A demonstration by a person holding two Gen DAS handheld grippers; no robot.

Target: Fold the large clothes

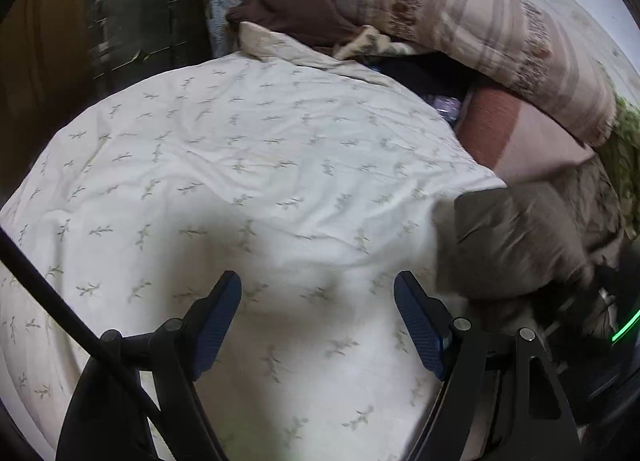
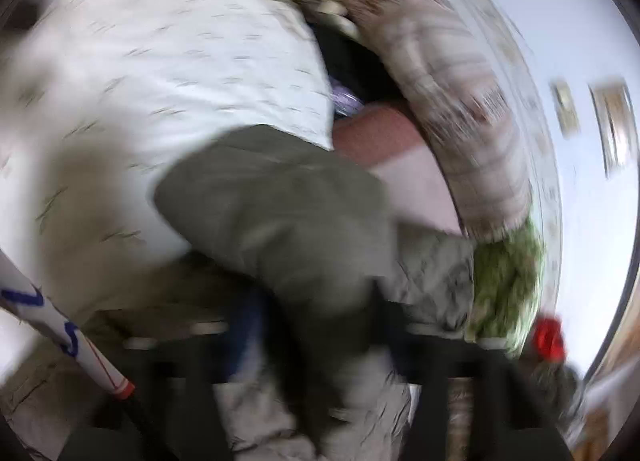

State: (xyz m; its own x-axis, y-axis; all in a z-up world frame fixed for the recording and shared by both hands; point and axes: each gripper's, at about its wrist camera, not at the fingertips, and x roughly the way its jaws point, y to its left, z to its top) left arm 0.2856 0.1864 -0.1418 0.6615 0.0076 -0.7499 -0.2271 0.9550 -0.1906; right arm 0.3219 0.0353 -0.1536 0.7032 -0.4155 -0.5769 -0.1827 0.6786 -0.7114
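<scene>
Left wrist view: the left gripper (image 1: 318, 321) is held with jaws apart, empty, above the leaf-print bedsheet (image 1: 248, 165). An olive-grey garment (image 2: 280, 213) is carried onto the bed's right edge; whether the blurred right gripper (image 2: 308, 341) is clamped cannot be told. Spreading it flat is judged next.

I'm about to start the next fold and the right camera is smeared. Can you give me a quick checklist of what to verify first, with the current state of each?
1. Left gripper open and empty: ok, jaws wide apart above the bedsheet, nothing between them.
2. Right gripper's hold on the olive-grey garment: cannot tell, the fabric drapes over the fingers and the view is motion-blurred.
3. Garment spread flat: not ok, it is bunched at the sheet's right edge.
4. Folding area on the sheet free: ok in front of the left gripper.
5. Striped pillow clear of the garment: cannot tell.
</scene>
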